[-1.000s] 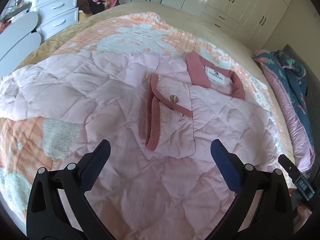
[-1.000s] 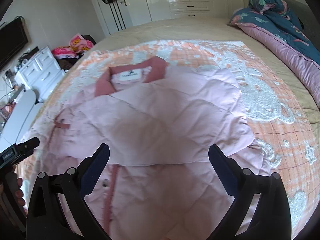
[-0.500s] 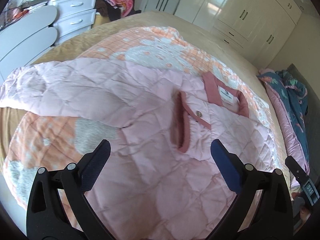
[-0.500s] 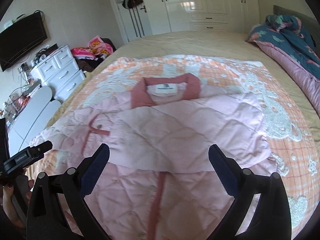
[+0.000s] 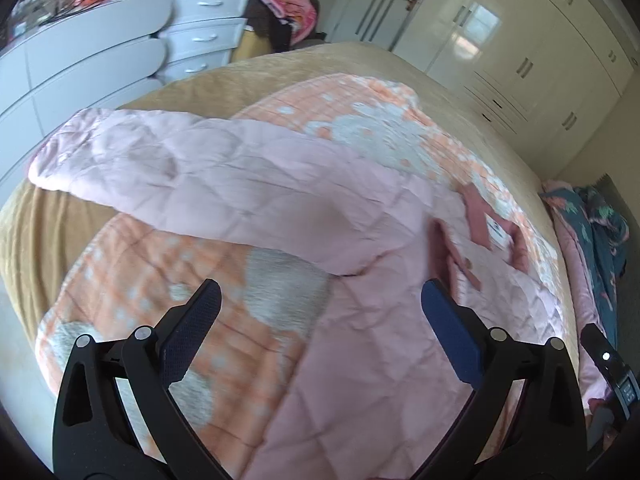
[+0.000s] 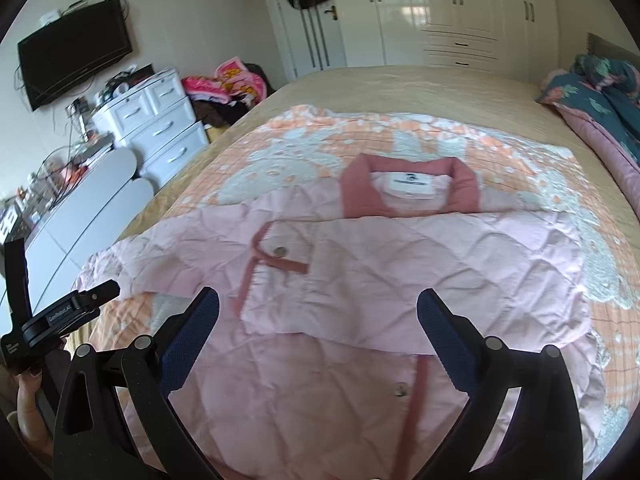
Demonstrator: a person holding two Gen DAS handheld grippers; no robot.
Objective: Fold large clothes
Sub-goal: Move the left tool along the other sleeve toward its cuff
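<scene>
A pink quilted jacket [image 6: 400,264] with a darker pink collar [image 6: 408,192] lies on the bed. Its right sleeve is folded across the chest, its cuff [image 6: 276,260] near the middle. The left sleeve [image 5: 192,168] stretches out flat to the left. My left gripper [image 5: 320,312] is open and empty, above the jacket's left side, below that sleeve. My right gripper [image 6: 318,320] is open and empty, above the jacket's lower front. The left gripper's body [image 6: 60,316] shows at the left edge of the right wrist view.
The jacket lies on an orange and white blanket [image 6: 304,140] over a tan bedspread [image 6: 400,84]. A blue and pink duvet [image 6: 600,108] is piled at the right. White drawers [image 6: 156,120] and a clothes pile [image 6: 228,84] stand to the left. White wardrobes [image 6: 440,12] line the far wall.
My left gripper has swung left, from over the folded cuff and collar towards the outstretched left sleeve. My right gripper has pulled back and up a little. Both stay open.
</scene>
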